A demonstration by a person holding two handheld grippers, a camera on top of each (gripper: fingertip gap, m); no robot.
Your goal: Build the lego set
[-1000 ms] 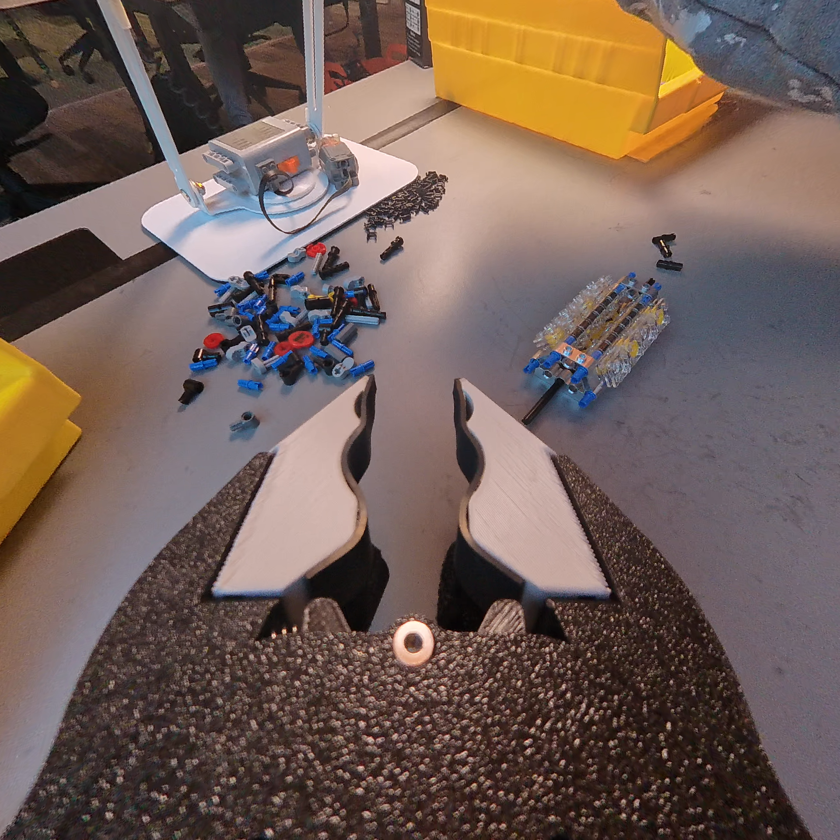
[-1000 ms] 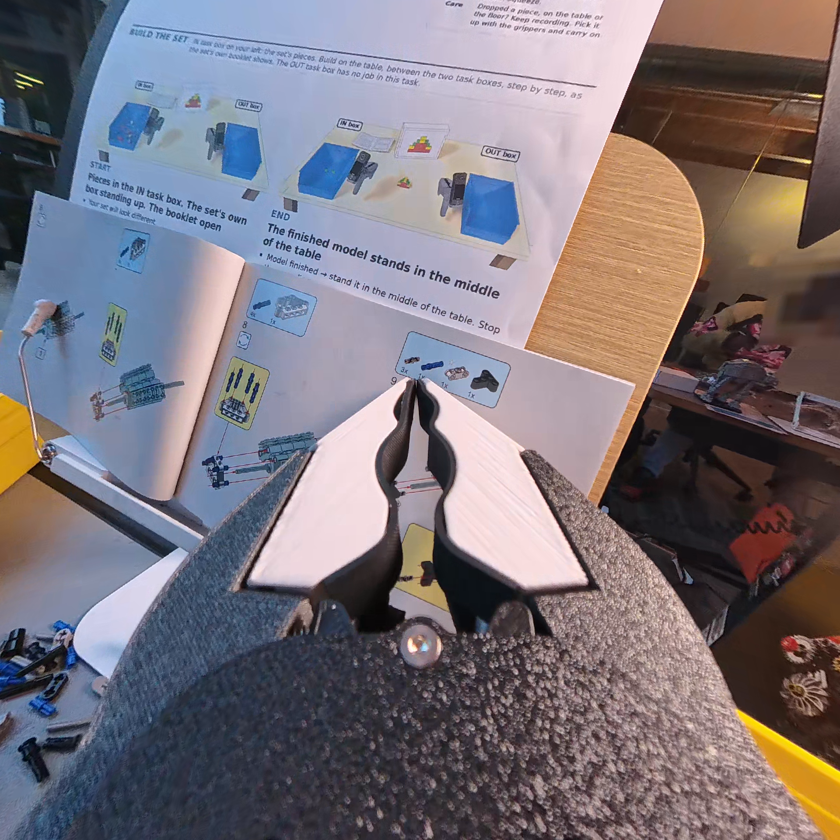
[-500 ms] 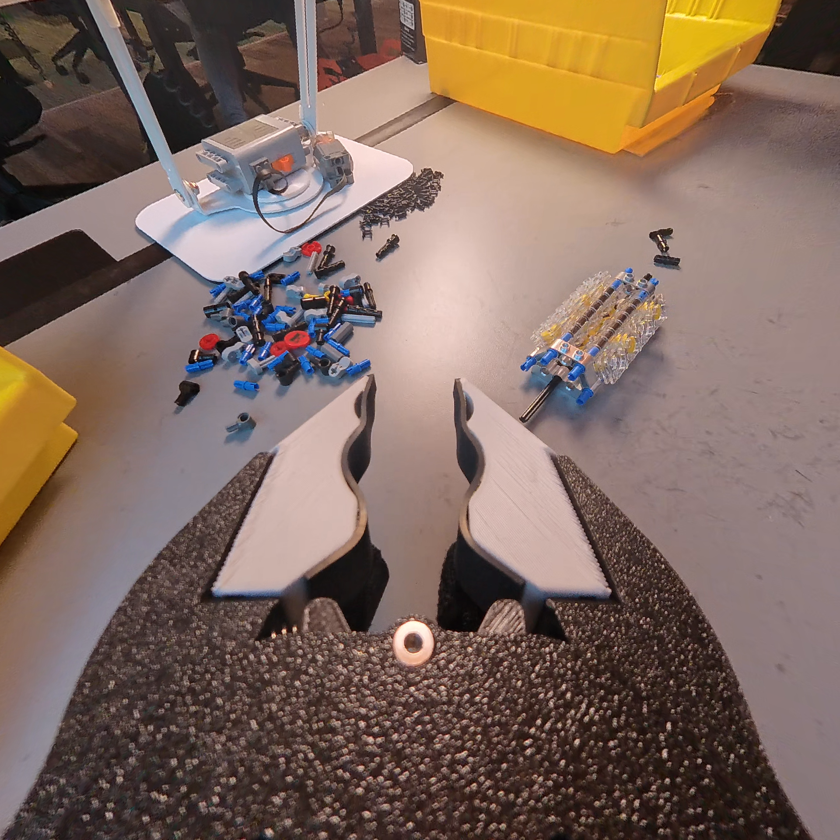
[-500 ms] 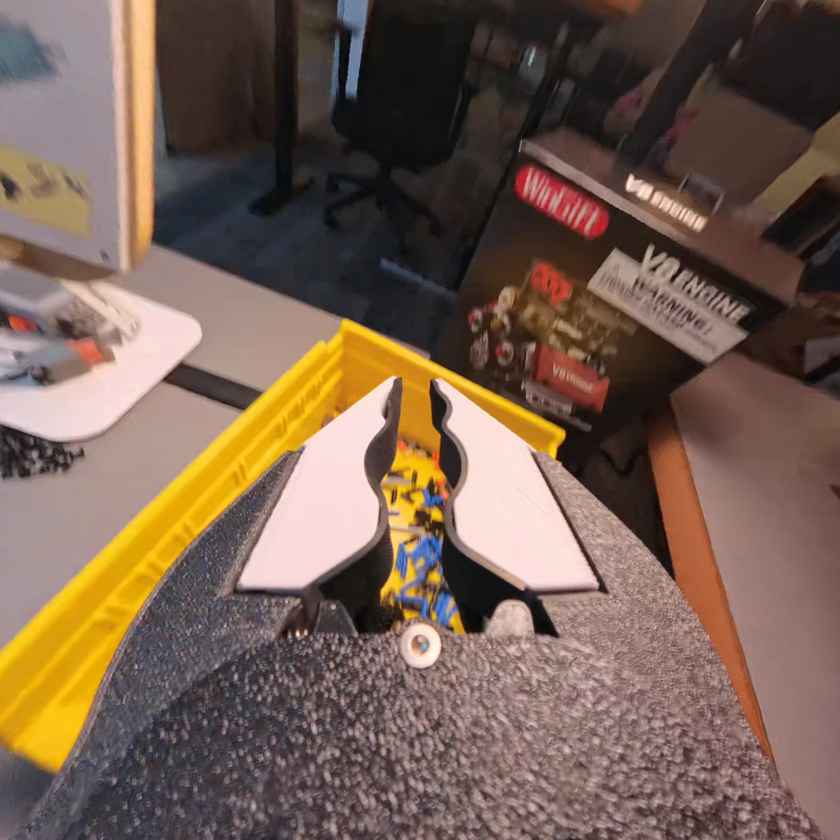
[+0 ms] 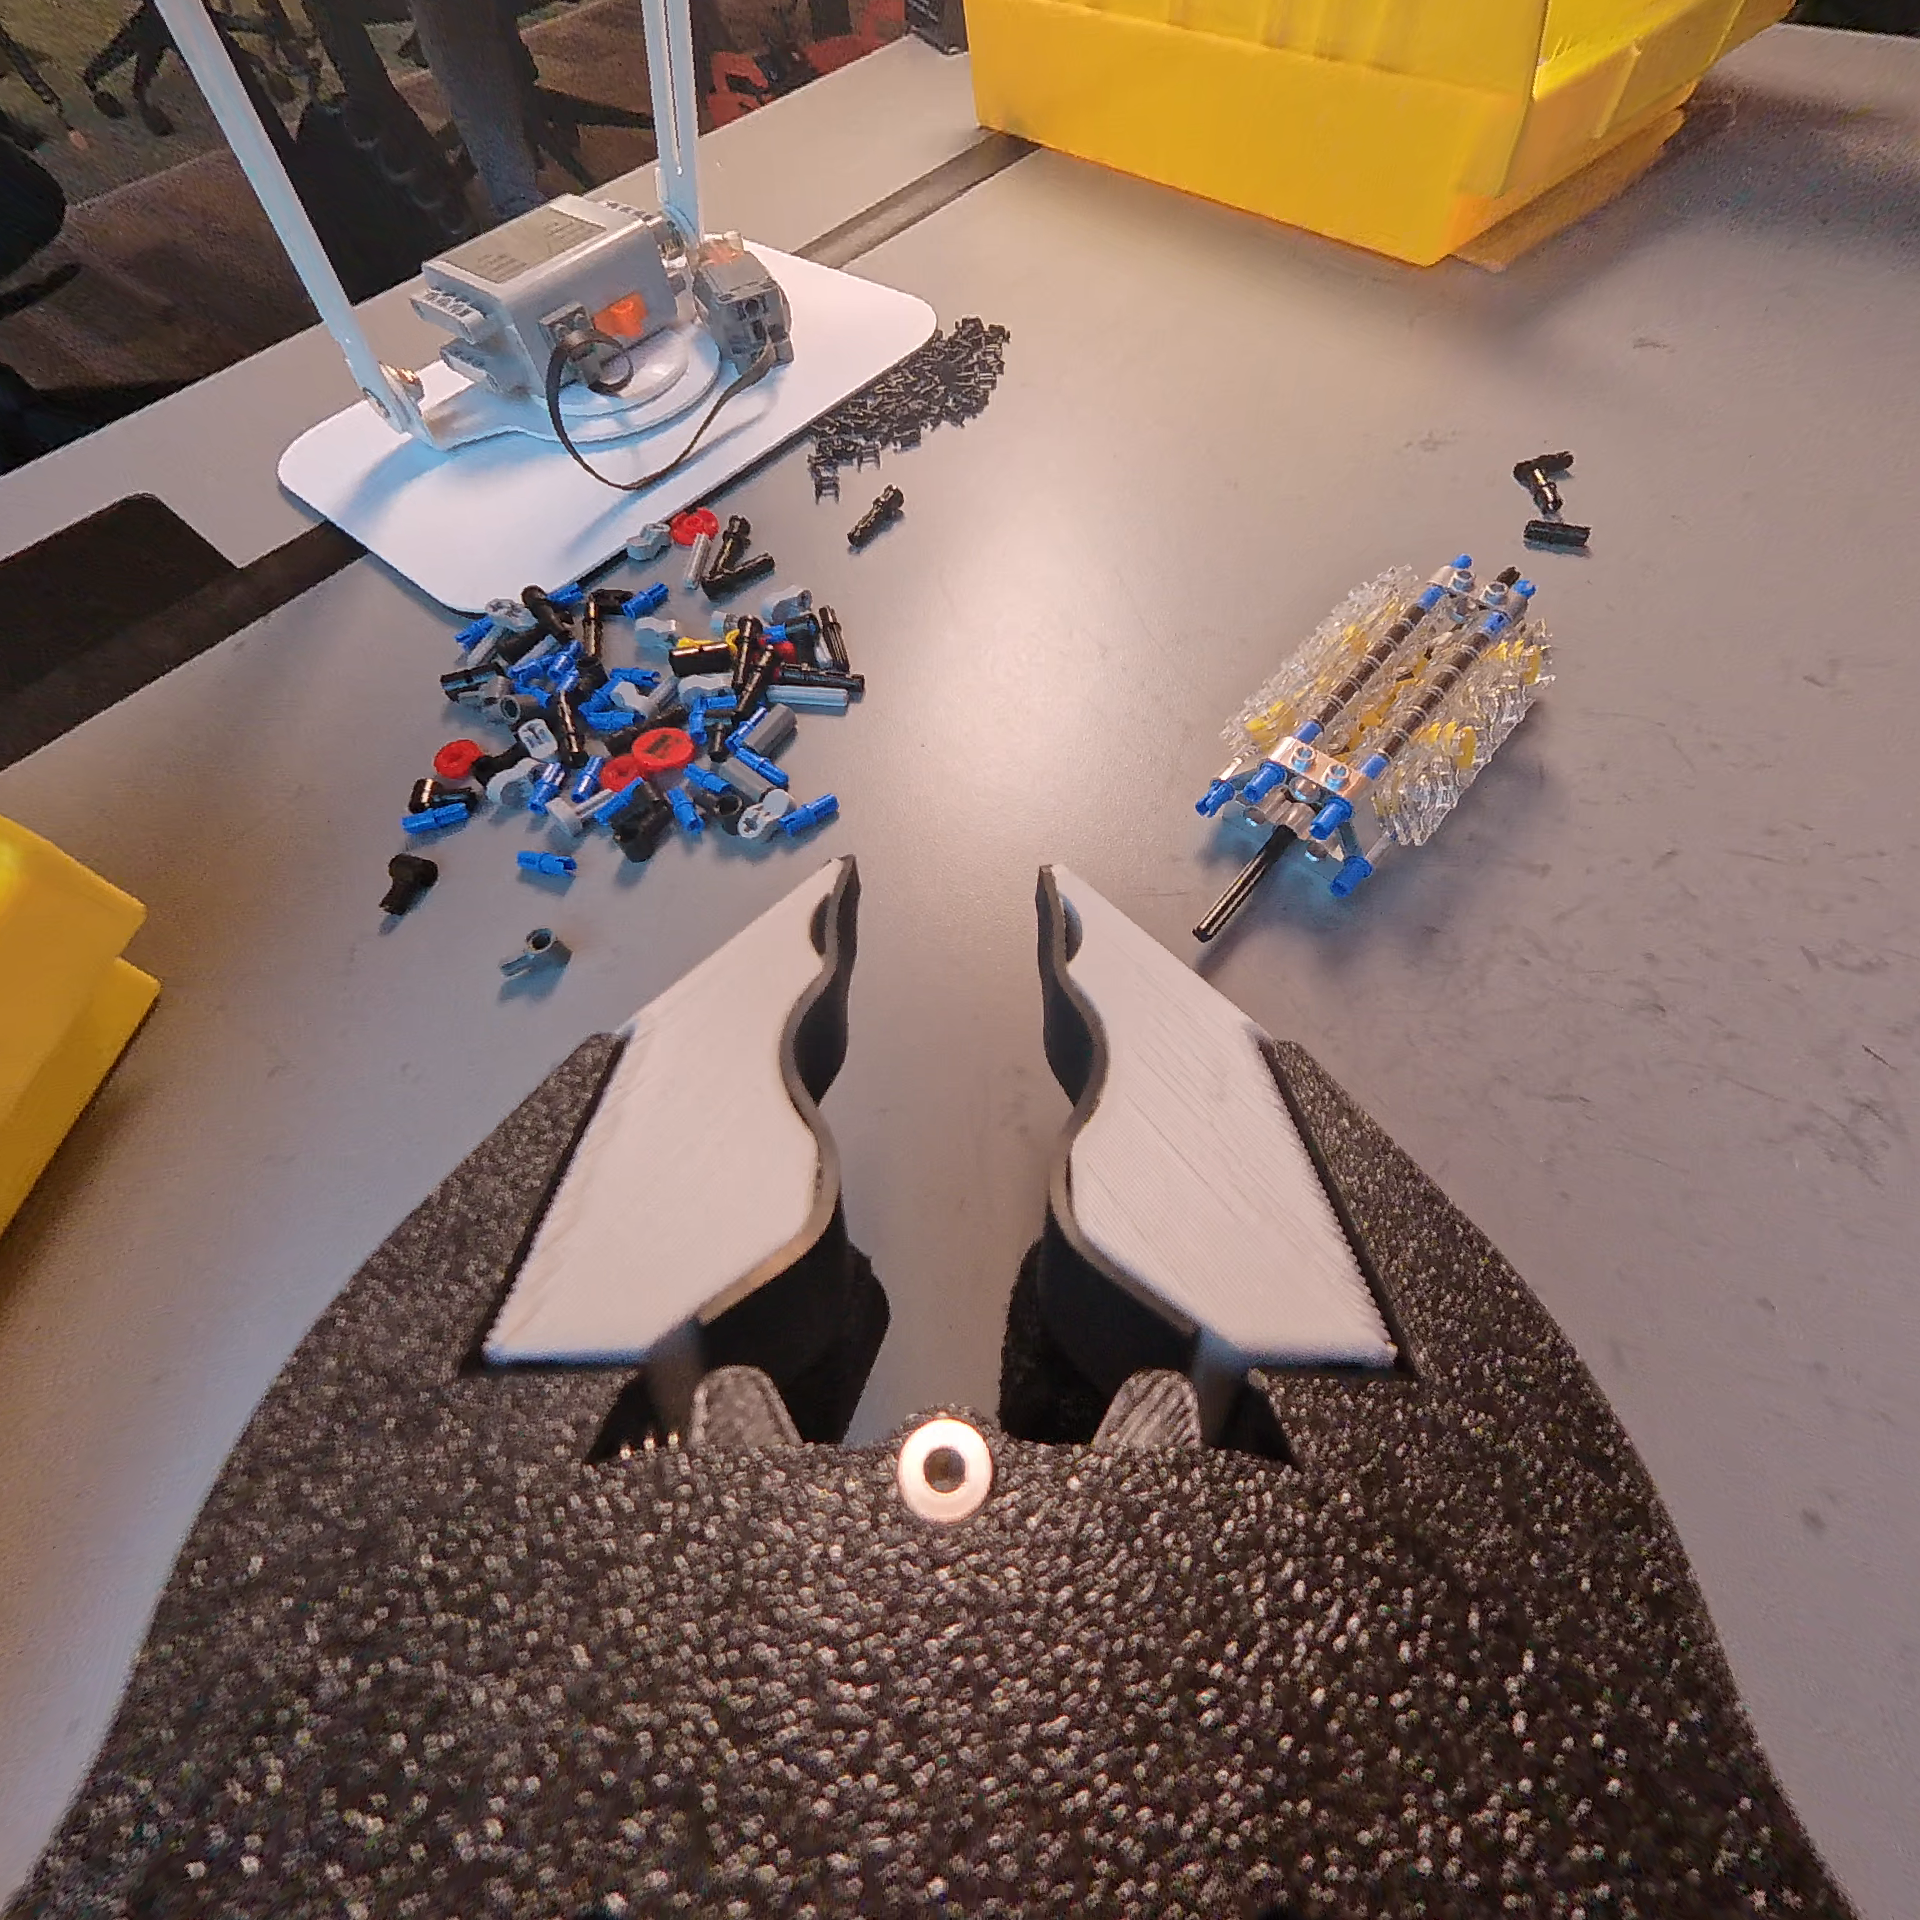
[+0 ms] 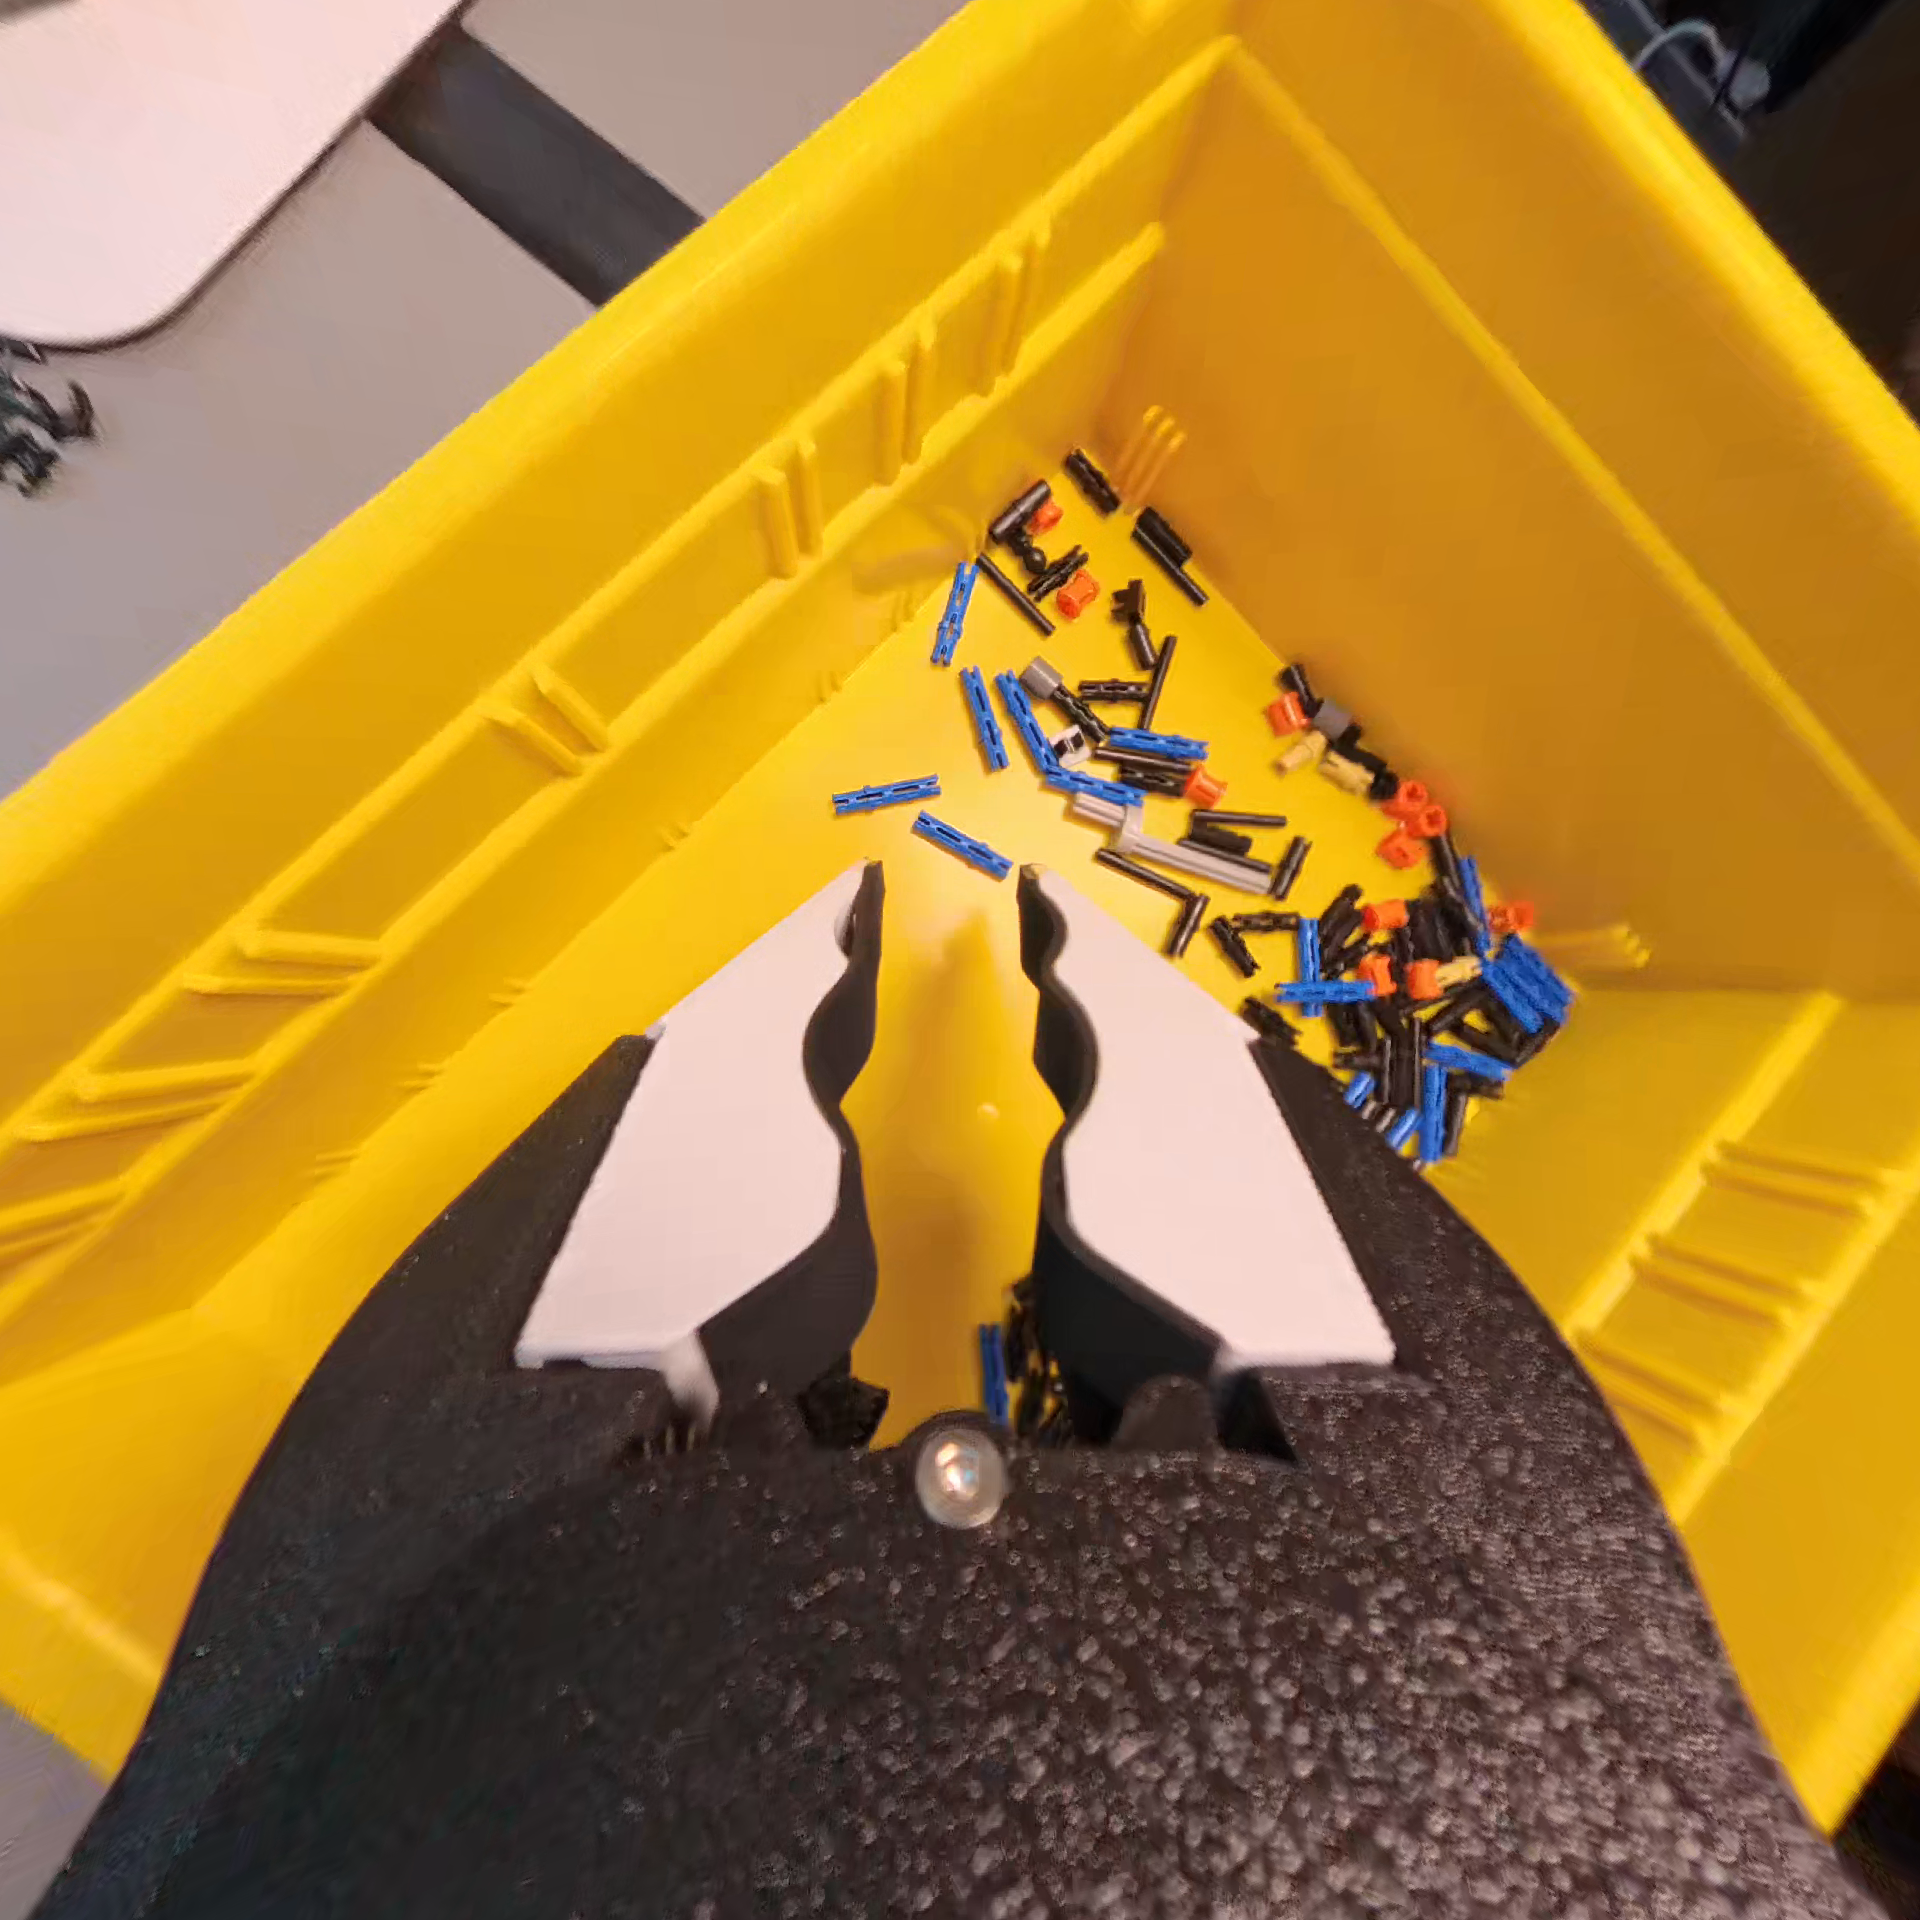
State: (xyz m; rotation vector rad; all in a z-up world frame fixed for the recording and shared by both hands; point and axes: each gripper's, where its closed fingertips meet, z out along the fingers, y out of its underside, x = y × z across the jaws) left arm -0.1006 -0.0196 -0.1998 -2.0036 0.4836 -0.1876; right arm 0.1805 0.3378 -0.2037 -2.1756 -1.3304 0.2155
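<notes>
The right tool's (image 6: 945, 878) body hides the near part of the yellow plastic bin (image 6: 623, 644) it points into, and the picture is slightly blurred. Its jaws stand parted, gripping nothing, with a blue pin (image 6: 961, 844) just ahead of the tips. Further ahead and to its right, small black, blue and orange pins (image 6: 1392, 966) lie heaped in the bin's corner.

The left tool (image 5: 948, 883) is released too, jaws apart and empty above the grey desk (image 5: 1558, 1195). Ahead to its left lies a loose pile of blue, black and red pieces (image 5: 634, 717); ahead to its right, a clear-and-yellow brick assembly with black axles (image 5: 1382, 717). Beyond the pile, a grey battery box (image 5: 540, 275) sits on a white stand base (image 5: 499, 499), its uprights cut off at the top edge.
</notes>
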